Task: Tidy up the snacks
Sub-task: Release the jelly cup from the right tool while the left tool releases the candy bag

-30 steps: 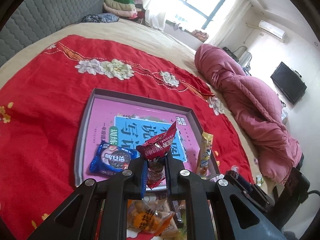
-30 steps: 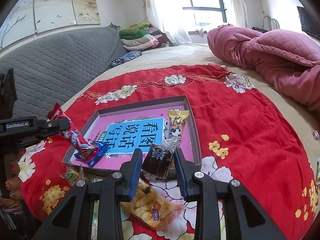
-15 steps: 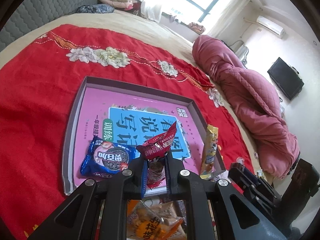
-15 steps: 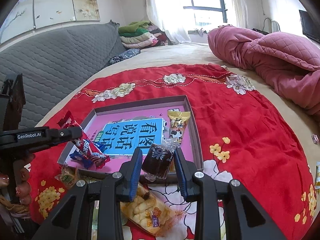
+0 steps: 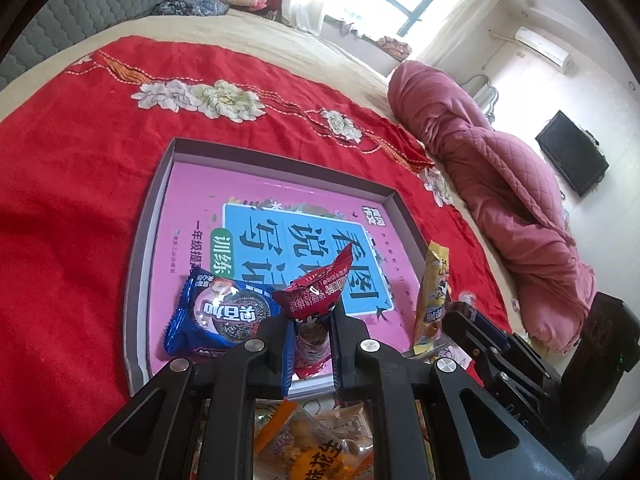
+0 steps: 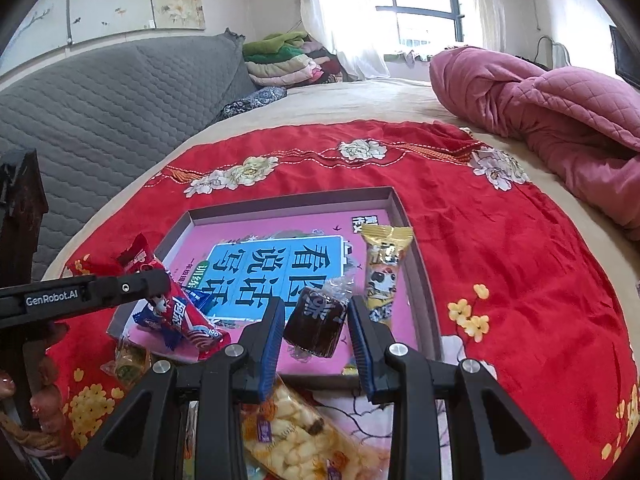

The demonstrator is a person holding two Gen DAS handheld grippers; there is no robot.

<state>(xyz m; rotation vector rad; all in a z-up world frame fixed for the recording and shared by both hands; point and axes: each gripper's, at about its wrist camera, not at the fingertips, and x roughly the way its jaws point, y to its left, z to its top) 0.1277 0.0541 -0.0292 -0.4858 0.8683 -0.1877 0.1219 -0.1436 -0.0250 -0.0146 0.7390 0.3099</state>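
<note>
We see a bed (image 6: 360, 98) with a tan sheet, on it a red flowered cloth (image 6: 500, 248) bearing a shallow grey tray (image 6: 394, 196) and, at its near edge, a clear bag of pale puffed snacks (image 6: 296, 436), with a bunched pink quilt (image 6: 560, 120) lying beside the cloth.
</note>
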